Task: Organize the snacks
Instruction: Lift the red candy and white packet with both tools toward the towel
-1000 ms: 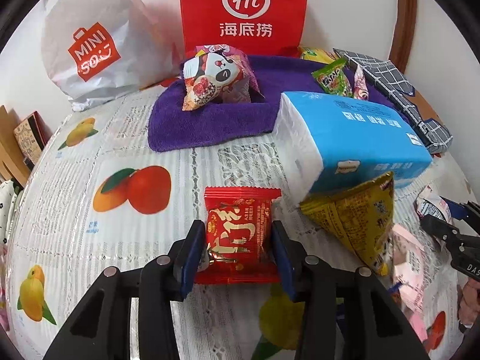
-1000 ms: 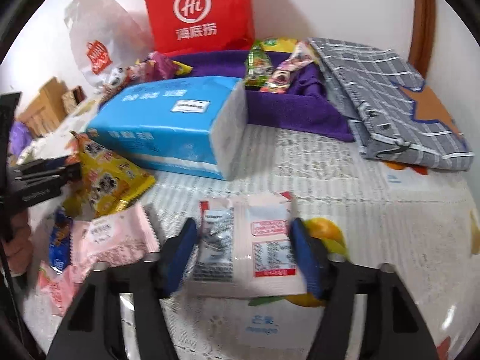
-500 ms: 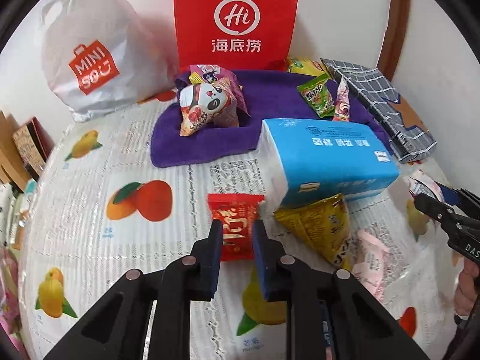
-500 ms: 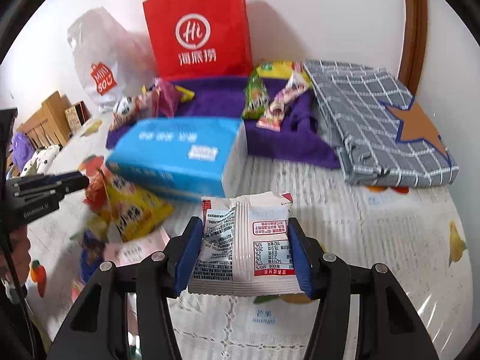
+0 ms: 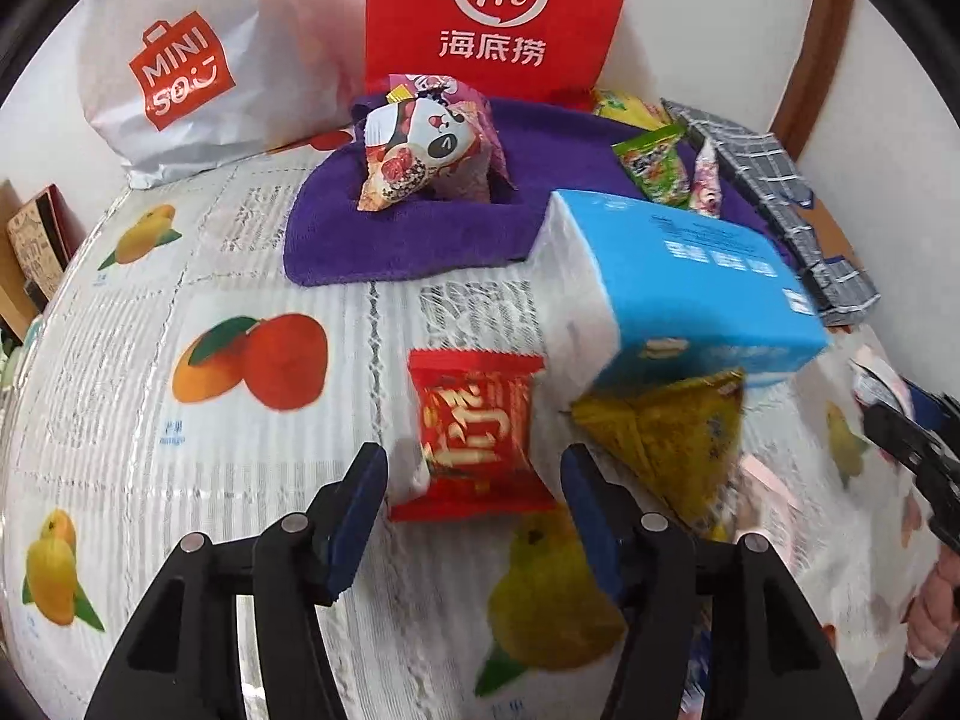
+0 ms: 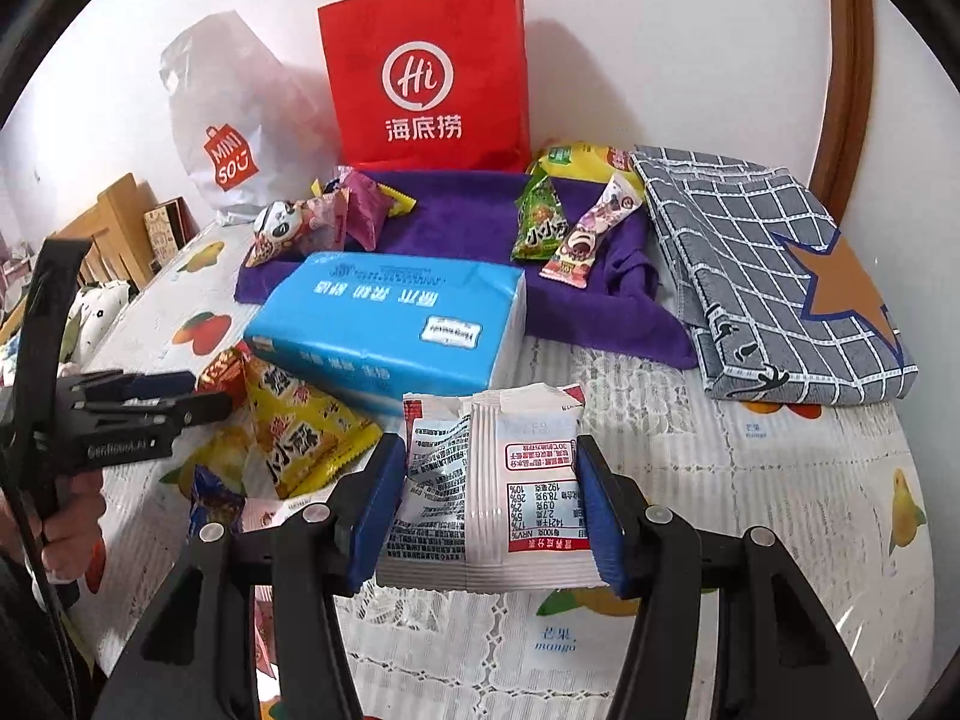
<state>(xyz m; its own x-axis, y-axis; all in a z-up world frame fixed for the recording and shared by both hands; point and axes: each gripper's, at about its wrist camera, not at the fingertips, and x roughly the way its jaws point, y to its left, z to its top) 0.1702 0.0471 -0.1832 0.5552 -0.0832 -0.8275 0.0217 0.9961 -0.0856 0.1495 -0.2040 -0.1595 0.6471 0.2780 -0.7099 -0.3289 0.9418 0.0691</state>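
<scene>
My left gripper (image 5: 471,489) is open, its blue pads on either side of a red snack packet (image 5: 474,432) that lies on the fruit-print tablecloth (image 5: 150,420); the pads do not touch it. My right gripper (image 6: 489,492) is shut on a white snack packet (image 6: 489,480), held above the table. A purple towel (image 6: 456,222) at the back carries a panda packet (image 5: 420,150), a green packet (image 6: 540,222) and a pink stick packet (image 6: 591,234). A yellow packet (image 5: 666,438) lies right of the red one.
A blue tissue pack (image 6: 390,318) lies in front of the towel. A red Hi paper bag (image 6: 426,72) and a white Miniso bag (image 5: 180,60) stand against the wall. A folded grey checked cloth (image 6: 768,270) lies at the right. More packets (image 6: 228,498) lie at the left.
My left gripper, shut around the red packet half a second ago, has opened wide and the packet lies loose on the cloth. My right gripper has lifted the white packet.
</scene>
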